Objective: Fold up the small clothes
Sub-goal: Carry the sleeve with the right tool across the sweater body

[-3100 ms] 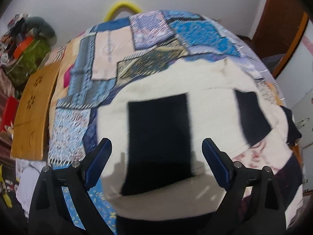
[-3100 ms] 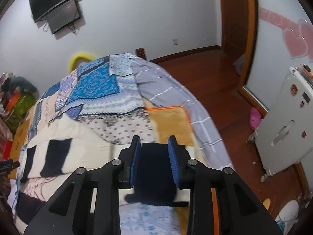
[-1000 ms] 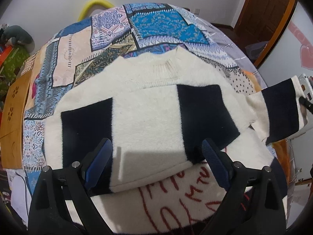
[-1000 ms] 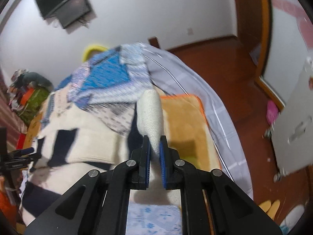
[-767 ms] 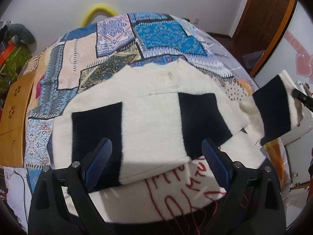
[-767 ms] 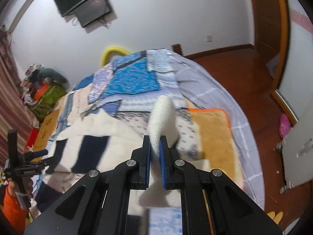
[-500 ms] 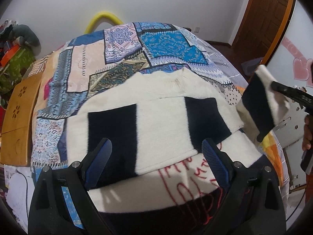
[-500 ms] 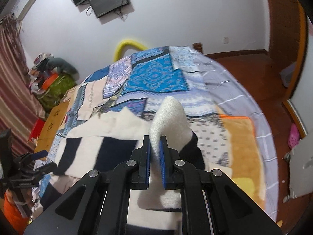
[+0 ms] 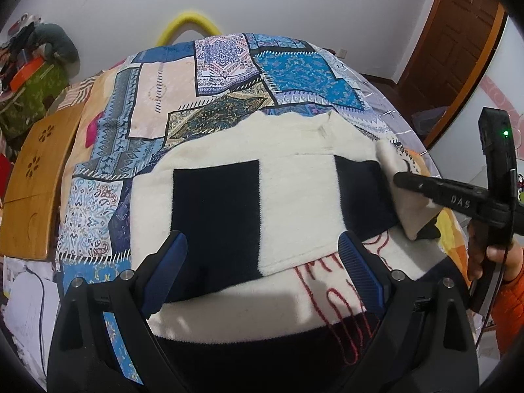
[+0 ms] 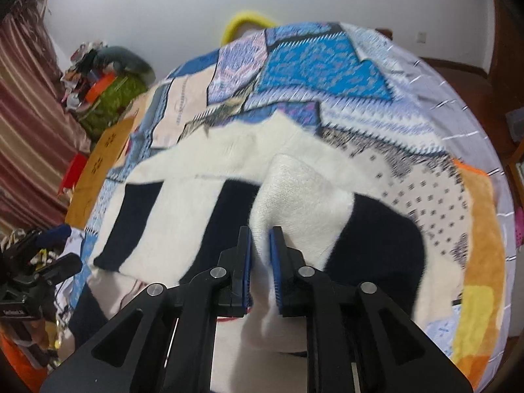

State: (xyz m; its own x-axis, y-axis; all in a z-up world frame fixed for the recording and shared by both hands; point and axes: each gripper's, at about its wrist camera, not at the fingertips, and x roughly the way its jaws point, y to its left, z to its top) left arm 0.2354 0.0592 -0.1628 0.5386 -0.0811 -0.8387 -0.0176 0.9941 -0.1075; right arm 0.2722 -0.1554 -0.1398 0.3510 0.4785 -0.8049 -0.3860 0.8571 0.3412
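A cream sweater (image 9: 294, 190) with navy blocks and red stitching lies flat on the bed; it also shows in the right wrist view (image 10: 183, 203). My right gripper (image 10: 260, 249) is shut on the sweater's right sleeve (image 10: 294, 190), holding it lifted over the sweater's right side. In the left wrist view the right gripper (image 9: 398, 177) pinches that sleeve (image 9: 409, 209) above the body's right edge. My left gripper (image 9: 262, 271) is open and empty, hovering above the sweater's lower half.
A patchwork bedspread (image 9: 209, 75) covers the bed. A wooden board (image 9: 32, 177) lies along the bed's left side. A cluttered green pile (image 9: 29, 82) stands at far left. A wooden door (image 9: 458, 32) is at far right.
My right gripper has carried the sleeve leftward and inward, from out beside the bed to over the sweater's right side. My left gripper stayed open and drew back a little.
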